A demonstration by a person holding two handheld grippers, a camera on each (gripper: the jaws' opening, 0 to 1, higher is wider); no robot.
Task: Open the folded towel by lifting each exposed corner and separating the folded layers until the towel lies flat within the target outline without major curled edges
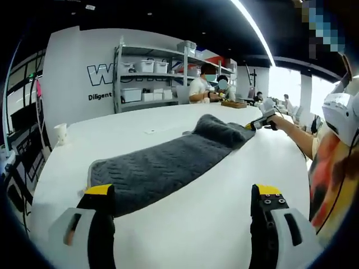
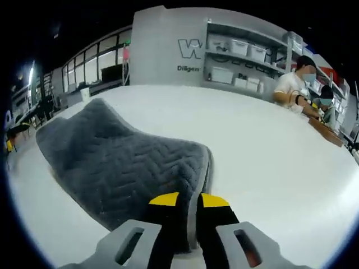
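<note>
Presently catalogued: one dark grey towel, quilted in a herringbone pattern with a paler bound hem, lying lengthwise on a white table; near end flat, far end humped and partly doubled over itself. No target outline can be made out on the tabletop. Left gripper: jaws spread wide, yellow-tipped, holding nothing, poised just short of the towel's near edge, its left jaw overlapping the near corner in the left gripper view. Right gripper: jaws drawn narrow and pinching the towel's edge at a rounded corner, seen in the right gripper view; the same tool appears at the far end of the towel in the left gripper view, held by a person's hand. Handling, by judgement: soft, limp, moderately thick cloth, light, not fragile; it should drape and sag between grips and may drag on the smooth table. The bound hem at a corner looks like the firmest place to take hold; pinching only the top layer matters where layers are doubled. Background: shelving with white bins, people seated at a far bench, a paper cup at the table's edge.
</note>
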